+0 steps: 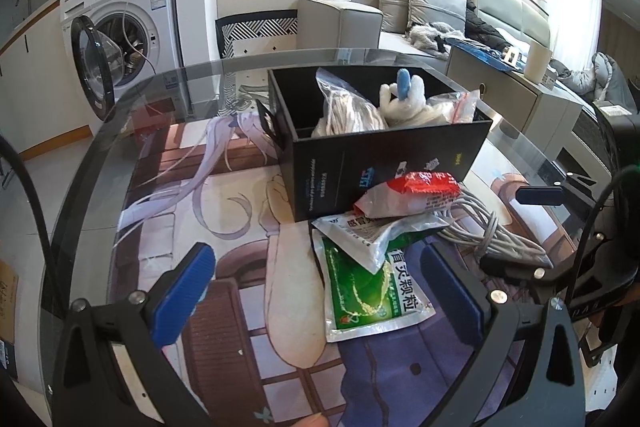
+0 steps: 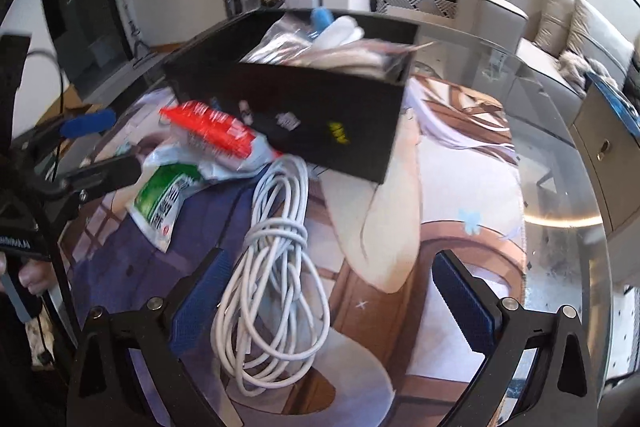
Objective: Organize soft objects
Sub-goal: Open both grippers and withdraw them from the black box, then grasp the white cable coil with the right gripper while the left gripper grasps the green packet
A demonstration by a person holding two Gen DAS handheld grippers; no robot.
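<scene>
A black box (image 1: 376,163) (image 2: 320,107) stands on the printed mat and holds bagged rope (image 1: 344,107), a white and blue plush toy (image 1: 404,93) and another bag. In front of it lie a green pouch (image 1: 368,291) (image 2: 164,199), a silver pouch (image 1: 372,231) and a red and white packet (image 1: 416,193) (image 2: 216,135), stacked on each other. A coiled white cable (image 2: 272,267) (image 1: 488,227) lies beside them. My left gripper (image 1: 324,291) is open, its fingers on either side of the green pouch. My right gripper (image 2: 332,295) is open over the cable coil.
The round glass table (image 1: 120,115) carries a printed anime mat (image 2: 460,195). Beyond it stand a washing machine (image 1: 128,23) with its door open, a patterned chair (image 1: 256,31), a sofa with cushions (image 1: 420,7) and a low cabinet (image 1: 516,95). The right gripper shows at the left wrist view's right edge.
</scene>
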